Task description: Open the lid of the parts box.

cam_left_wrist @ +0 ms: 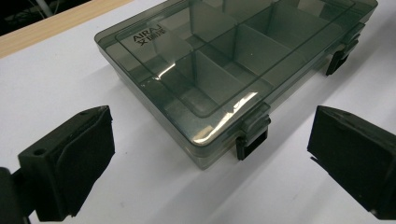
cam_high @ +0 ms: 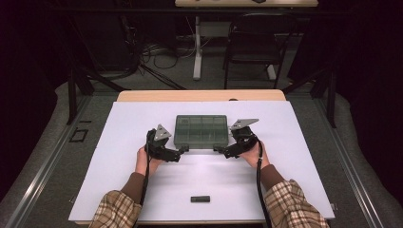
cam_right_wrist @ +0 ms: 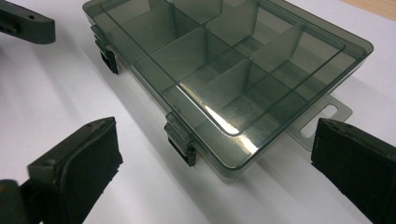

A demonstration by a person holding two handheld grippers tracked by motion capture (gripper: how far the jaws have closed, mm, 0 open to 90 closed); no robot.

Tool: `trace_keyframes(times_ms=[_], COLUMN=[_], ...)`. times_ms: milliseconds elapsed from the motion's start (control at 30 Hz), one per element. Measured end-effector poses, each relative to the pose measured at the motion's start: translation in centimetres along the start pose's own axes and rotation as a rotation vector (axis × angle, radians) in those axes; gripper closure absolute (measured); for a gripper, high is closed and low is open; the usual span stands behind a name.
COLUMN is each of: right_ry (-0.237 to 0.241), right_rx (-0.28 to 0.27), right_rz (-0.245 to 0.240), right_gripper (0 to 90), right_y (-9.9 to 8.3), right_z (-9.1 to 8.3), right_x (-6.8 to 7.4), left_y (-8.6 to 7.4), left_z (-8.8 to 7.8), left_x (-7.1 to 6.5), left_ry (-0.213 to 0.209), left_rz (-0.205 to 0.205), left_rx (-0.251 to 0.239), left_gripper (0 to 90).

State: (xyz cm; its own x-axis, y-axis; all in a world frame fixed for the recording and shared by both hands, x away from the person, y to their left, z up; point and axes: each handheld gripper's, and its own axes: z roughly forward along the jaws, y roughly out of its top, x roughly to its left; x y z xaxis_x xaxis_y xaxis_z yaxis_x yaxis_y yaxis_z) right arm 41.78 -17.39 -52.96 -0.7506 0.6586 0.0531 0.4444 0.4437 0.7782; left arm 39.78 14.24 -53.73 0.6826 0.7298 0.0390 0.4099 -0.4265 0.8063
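Both tools (cam_high: 184,150) (cam_high: 218,149) wide open, seemingly untouching.

You have one smoky transparent compartment box (cam_high: 201,131) at the centre of the high view, lid shut, and it carries two latches on its near edge: one (cam_left_wrist: 252,134) at lower centre of the left gripper view, the other (cam_left_wrist: 342,50) at that view's upper right. Through the lid you can count at least six compartments, though the far ones are cut off by the frame edges. You hold two grippers, the left gripper (cam_high: 181,153) and the right gripper (cam_high: 217,150), each with two black jaws set wide apart. One small black object (cam_high: 200,199) lies at lower centre of the high view
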Motion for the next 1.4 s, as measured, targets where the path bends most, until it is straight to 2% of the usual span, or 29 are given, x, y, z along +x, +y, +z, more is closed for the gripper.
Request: trace_keyframes(times_ms=[100, 167, 333, 533, 633, 833, 933, 1400], right_ry=[0.016, 0.016, 0.009, 0.001, -0.018, -0.029, -0.039, -0.070], right_rx=[-0.005, -0.001, -0.010, -0.011, -0.007, -0.001, 0.013, 0.063], right_rz=[0.015, 0.005, 0.014, 0.003, -0.015, -0.030, -0.017, -0.017], right_gripper=[1.1, 1.8, 5.6, 15.1, 21.3, 27.7, 28.7, 28.7], right_y=[-0.3, -0.4, -0.6, -0.5, -0.6, -0.6, -0.7, -0.9], right_z=[0.3, 0.4, 0.5, 0.4, 0.3, 0.3, 0.3, 0.8], right_x=[-0.3, -0.5, -0.8, -0.6, -0.3, -0.1, -0.1, 0.2], left_y=[-0.2, -0.2, -0.3, -0.2, -0.3, -0.4, -0.5, -0.9], left_z=[0.3, 0.7, 1.1, 1.0, 1.1, 1.4, 1.4, 1.7], left_x=[0.1, 0.1, 0.1, -0.1, -0.1, 0.0, 0.1, 0.3], left_ry=[-0.013, -0.003, -0.010, -0.005, -0.004, -0.001, -0.002, -0.025], left_rz=[-0.013, 0.006, -0.005, 0.018, 0.008, 0.009, 0.004, -0.003], left_rx=[-0.008, 0.005, 0.023, 0.031, 0.031, 0.047, 0.048, 0.063], left_gripper=[0.3, 1.8, 2.6, 5.7, 9.5, 15.4, 16.3, 25.7])
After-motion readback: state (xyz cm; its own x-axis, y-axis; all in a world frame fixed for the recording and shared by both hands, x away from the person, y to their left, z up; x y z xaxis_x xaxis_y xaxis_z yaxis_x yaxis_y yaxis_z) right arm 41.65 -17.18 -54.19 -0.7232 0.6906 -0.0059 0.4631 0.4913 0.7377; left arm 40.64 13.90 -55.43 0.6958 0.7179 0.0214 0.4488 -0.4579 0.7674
